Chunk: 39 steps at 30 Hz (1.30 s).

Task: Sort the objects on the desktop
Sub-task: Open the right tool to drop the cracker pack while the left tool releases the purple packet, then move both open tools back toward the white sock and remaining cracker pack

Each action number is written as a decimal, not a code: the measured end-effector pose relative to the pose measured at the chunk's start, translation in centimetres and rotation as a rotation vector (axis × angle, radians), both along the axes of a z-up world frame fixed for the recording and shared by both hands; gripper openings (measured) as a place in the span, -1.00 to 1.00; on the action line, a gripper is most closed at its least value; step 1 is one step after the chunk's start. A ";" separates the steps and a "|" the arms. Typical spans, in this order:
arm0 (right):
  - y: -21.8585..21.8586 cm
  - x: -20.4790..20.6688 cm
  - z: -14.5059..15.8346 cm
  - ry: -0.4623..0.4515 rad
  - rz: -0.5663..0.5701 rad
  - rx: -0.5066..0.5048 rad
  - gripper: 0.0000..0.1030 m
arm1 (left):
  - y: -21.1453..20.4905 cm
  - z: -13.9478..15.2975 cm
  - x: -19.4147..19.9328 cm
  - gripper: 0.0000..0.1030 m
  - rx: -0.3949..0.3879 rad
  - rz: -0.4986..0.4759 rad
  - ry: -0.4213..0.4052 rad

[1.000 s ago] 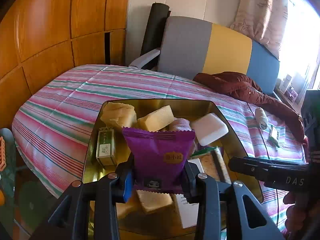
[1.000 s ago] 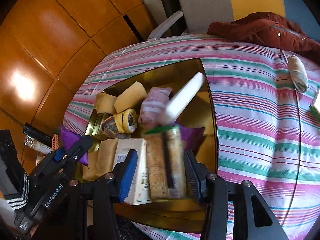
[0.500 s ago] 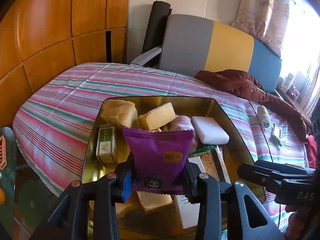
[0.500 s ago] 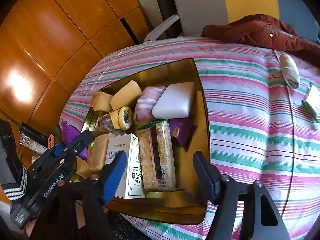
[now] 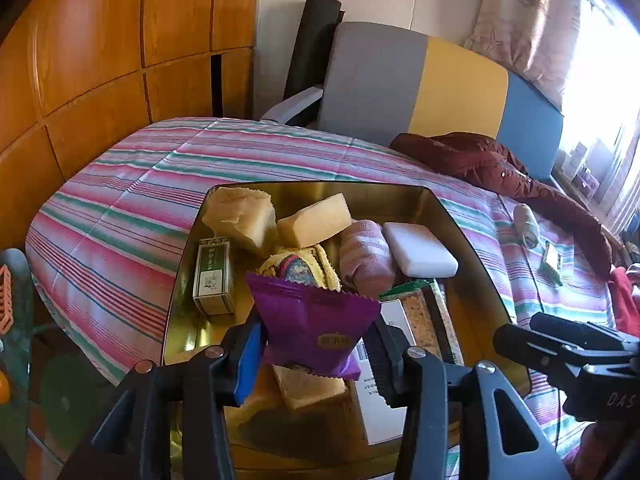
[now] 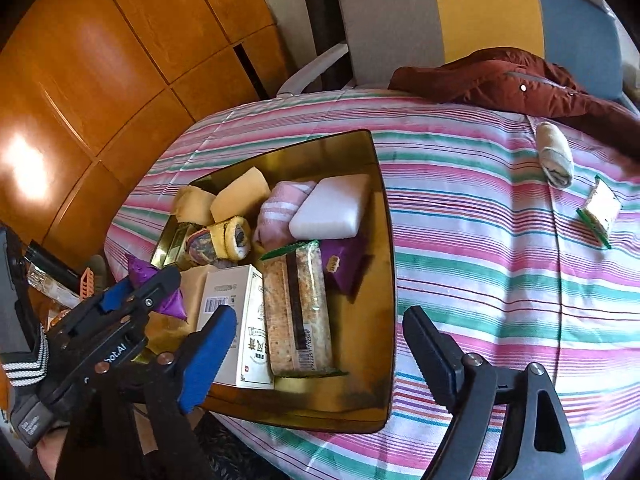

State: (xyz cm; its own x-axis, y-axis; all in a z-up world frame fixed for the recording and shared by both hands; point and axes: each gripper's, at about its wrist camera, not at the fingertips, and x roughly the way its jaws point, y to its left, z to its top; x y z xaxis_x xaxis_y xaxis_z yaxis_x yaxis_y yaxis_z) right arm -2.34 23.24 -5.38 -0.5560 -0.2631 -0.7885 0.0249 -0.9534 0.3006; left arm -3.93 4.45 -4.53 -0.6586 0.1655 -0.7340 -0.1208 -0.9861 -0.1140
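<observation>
1. Tray (image 6: 384, 280), gold and shallow, sits on the striped cloth (image 6: 480, 280) and serves as the landmark for all else.
2. Left gripper (image 5: 316, 348) hovers over the tray's near left corner; its jaws are opening, with a purple packet (image 5: 316, 324) between them, the pads at the packet's sides.
3. Green box (image 5: 214, 276) lies by the tray's left wall, yellow sponges (image 5: 280, 220) toward its far left corner.
4. White carton (image 6: 236, 320) and cracker pack (image 6: 298, 312) lie side by side at the tray's near edge.
5. Pink towel (image 6: 276, 216) and white block (image 6: 332, 208) touch near the tray's middle, the block leaning on the towel.
6. Right gripper (image 6: 320, 352) hangs over the tray's near right part, jaws wide and opening, nothing between them.
7. Rolled sock (image 6: 554, 156) and small green packet (image 6: 600, 208) lie on the cloth, well right of the tray.
</observation>
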 end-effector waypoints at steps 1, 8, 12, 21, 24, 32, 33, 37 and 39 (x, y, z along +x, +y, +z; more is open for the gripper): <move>0.0 0.1 0.0 0.000 -0.003 0.003 0.74 | -0.2 0.1 0.0 -0.07 0.014 -0.001 -0.001; 0.2 0.6 0.1 0.002 -0.026 0.023 0.79 | -2.2 0.1 0.1 0.00 0.114 0.001 -0.004; 0.3 1.0 0.2 0.008 -0.030 0.023 0.81 | -2.8 -0.5 0.5 0.00 0.105 0.002 -0.009; 0.5 1.3 -0.4 -0.002 -0.035 0.029 0.82 | -2.1 0.2 -1.3 -0.02 0.137 -0.012 0.010; 1.0 1.5 -0.5 -0.003 -0.047 0.027 0.82 | -1.8 0.8 -1.6 -0.03 0.079 0.002 0.060; 1.7 1.6 -1.1 -0.018 -0.067 0.037 0.82 | -1.3 -1.8 -3.9 -0.25 -0.103 0.073 -0.008; 1.8 1.7 -1.1 -0.020 -0.068 0.041 0.82 | -1.7 -2.1 -3.9 -0.25 -0.092 0.079 -0.023; 2.2 1.7 -1.3 -0.027 -0.079 0.037 0.82 | -2.5 -3.3 -2.9 -0.25 -0.091 0.076 -0.047; 2.3 1.6 -1.4 -0.028 -0.083 0.031 0.82 | -2.5 -3.2 -2.5 -0.25 -0.092 0.076 -0.041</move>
State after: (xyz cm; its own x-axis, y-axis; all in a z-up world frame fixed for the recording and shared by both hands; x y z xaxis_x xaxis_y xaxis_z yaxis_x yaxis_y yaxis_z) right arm -0.72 25.57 -6.83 -0.5522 -0.1924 -0.8112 -0.0623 -0.9608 0.2703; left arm -6.41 1.95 -7.73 -0.6359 0.0473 -0.7703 -0.0427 -0.9987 -0.0261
